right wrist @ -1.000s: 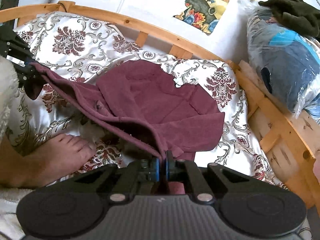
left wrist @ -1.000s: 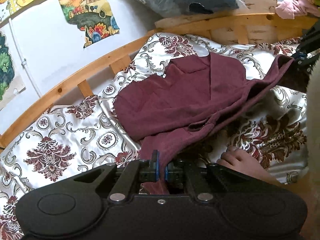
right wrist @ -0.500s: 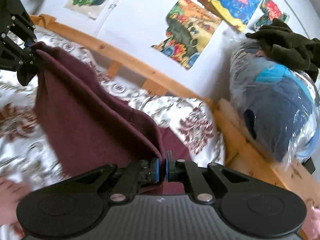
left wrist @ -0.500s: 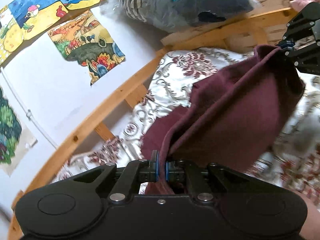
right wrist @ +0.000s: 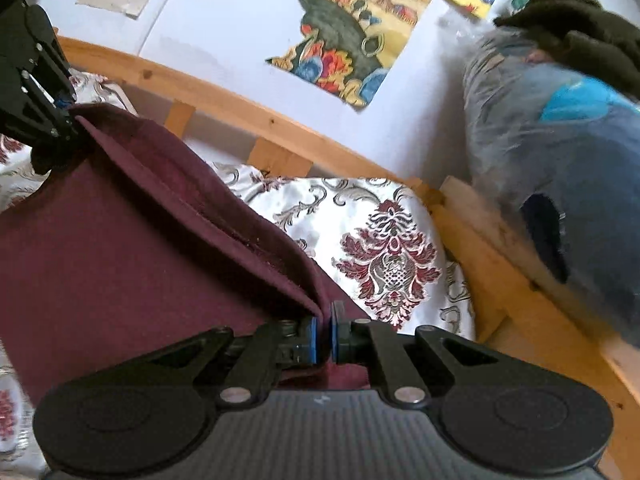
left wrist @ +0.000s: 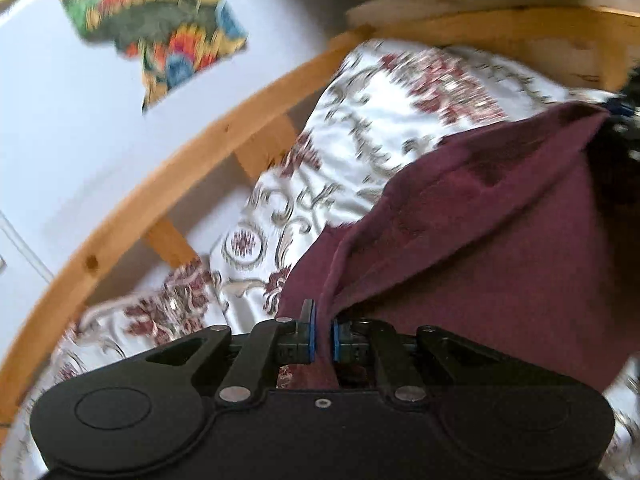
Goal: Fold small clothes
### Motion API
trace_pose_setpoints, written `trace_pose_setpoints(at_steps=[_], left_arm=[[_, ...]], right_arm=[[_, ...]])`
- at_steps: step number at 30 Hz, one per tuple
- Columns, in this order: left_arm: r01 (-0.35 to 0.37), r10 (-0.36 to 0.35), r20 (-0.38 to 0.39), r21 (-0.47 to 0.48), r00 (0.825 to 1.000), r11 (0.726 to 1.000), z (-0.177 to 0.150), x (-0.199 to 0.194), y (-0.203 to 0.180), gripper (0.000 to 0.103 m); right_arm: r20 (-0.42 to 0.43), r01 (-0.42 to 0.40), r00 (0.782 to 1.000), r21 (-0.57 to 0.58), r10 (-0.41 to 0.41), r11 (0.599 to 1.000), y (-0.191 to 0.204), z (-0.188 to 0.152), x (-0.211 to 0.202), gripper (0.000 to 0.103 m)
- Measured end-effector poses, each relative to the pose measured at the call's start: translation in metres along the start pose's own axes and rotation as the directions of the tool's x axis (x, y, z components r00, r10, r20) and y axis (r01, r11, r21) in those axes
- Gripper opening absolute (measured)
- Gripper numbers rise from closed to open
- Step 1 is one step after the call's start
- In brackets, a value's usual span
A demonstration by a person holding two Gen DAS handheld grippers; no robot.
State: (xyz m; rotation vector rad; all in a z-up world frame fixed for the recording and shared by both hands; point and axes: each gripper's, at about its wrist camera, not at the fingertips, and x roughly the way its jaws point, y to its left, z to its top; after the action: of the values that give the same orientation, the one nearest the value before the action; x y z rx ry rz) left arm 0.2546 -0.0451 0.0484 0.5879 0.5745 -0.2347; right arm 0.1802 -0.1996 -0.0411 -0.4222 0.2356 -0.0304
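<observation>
A maroon garment (left wrist: 480, 240) hangs stretched between my two grippers above the patterned bedspread (left wrist: 360, 128). My left gripper (left wrist: 323, 338) is shut on one edge of the garment. My right gripper (right wrist: 324, 338) is shut on the opposite edge of the garment (right wrist: 120, 248). Each gripper shows in the other's view: the right one at the far right of the left wrist view (left wrist: 624, 116), the left one at the upper left of the right wrist view (right wrist: 60, 120). The garment's lower part drapes down toward the bedspread (right wrist: 392, 240).
A curved wooden bed rail (left wrist: 168, 200) runs behind the bedspread, with a white wall and colourful pictures (right wrist: 352, 40) beyond. A plastic-wrapped blue bundle (right wrist: 560, 140) with a dark cloth (right wrist: 580, 28) on top sits on the wooden frame at the right.
Both grippers lifted the garment off the bedspread, from lying mostly flat to hanging between them. In the last half second they tilted down and forward a little; the left view is blurred.
</observation>
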Motion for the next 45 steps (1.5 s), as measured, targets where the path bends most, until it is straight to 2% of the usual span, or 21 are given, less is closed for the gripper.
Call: trace_pose_setpoints(at_steps=[4, 8, 15, 20, 23, 25, 26, 27, 30, 32, 35, 37, 40, 42, 45], left_arm=[[0.024, -0.029, -0.069, -0.083, 0.997, 0.996, -0.001, 0.04, 0.01, 0.012], [0.055, -0.068, -0.11, -0.117, 0.992, 0.992, -0.01, 0.065, 0.015, 0.014], [0.093, -0.123, -0.118, -0.231, 0.985, 0.968, -0.02, 0.086, 0.024, 0.023], [0.077, -0.12, -0.141, -0.275, 0.983, 0.958, -0.021, 0.094, 0.024, 0.028], [0.066, -0.113, -0.149, -0.293, 0.982, 0.954, -0.021, 0.093, 0.024, 0.034], [0.057, -0.108, -0.147, -0.314, 0.983, 0.948, -0.02, 0.09, 0.027, 0.052], [0.055, -0.106, -0.142, -0.327, 0.984, 0.943, -0.021, 0.088, 0.029, 0.059], [0.049, -0.098, -0.131, -0.34, 0.986, 0.939, -0.021, 0.086, 0.032, 0.07], [0.044, -0.083, -0.083, -0.385, 0.993, 0.922, -0.029, 0.073, 0.037, 0.084], [0.054, -0.085, -0.055, -0.415, 0.995, 0.908, -0.035, 0.063, 0.04, 0.092], [0.053, -0.073, -0.025, -0.466, 0.997, 0.883, -0.048, 0.048, 0.041, 0.096], [0.044, -0.06, -0.018, -0.478, 0.998, 0.877, -0.059, 0.039, 0.039, 0.099], [0.014, -0.043, -0.054, -0.446, 0.998, 0.895, -0.074, 0.037, 0.029, 0.099], [-0.004, -0.029, -0.074, -0.413, 0.997, 0.911, -0.082, 0.036, 0.023, 0.099], [-0.036, -0.004, -0.099, -0.403, 0.995, 0.914, -0.089, 0.037, 0.02, 0.099]], right_arm=[[-0.026, -0.024, 0.999, 0.013, 0.025, 1.0, 0.0, -0.005, 0.026, 0.008], [-0.051, -0.048, 0.997, 0.092, 0.053, 0.995, -0.004, -0.007, 0.042, 0.008], [-0.052, -0.052, 0.997, 0.158, 0.061, 0.986, -0.005, -0.015, 0.043, 0.01], [-0.038, -0.049, 0.998, 0.179, 0.057, 0.983, -0.005, -0.017, 0.043, 0.016], [-0.05, -0.045, 0.997, 0.204, 0.056, 0.978, -0.008, -0.022, 0.044, 0.032], [-0.058, -0.048, 0.996, 0.23, 0.063, 0.972, -0.012, -0.026, 0.043, 0.051], [-0.059, -0.05, 0.996, 0.247, 0.066, 0.968, -0.014, -0.028, 0.041, 0.055], [-0.058, -0.051, 0.996, 0.264, 0.068, 0.963, -0.017, -0.03, 0.039, 0.061], [-0.046, -0.076, 0.994, 0.306, 0.095, 0.949, -0.023, -0.036, 0.03, 0.079], [-0.038, -0.093, 0.993, 0.314, 0.11, 0.945, -0.024, -0.039, 0.023, 0.087], [-0.026, -0.121, 0.99, 0.31, 0.136, 0.943, -0.022, -0.041, 0.01, 0.093], [-0.033, -0.136, 0.988, 0.268, 0.151, 0.954, -0.015, -0.042, 0.002, 0.097], [-0.074, -0.158, 0.982, 0.161, 0.172, 0.974, 0.001, -0.042, -0.003, 0.097], [-0.102, -0.144, 0.983, 0.088, 0.153, 0.986, 0.014, -0.042, -0.002, 0.097], [-0.111, -0.126, 0.985, 0.047, 0.13, 0.991, 0.024, -0.042, 0.0, 0.095]])
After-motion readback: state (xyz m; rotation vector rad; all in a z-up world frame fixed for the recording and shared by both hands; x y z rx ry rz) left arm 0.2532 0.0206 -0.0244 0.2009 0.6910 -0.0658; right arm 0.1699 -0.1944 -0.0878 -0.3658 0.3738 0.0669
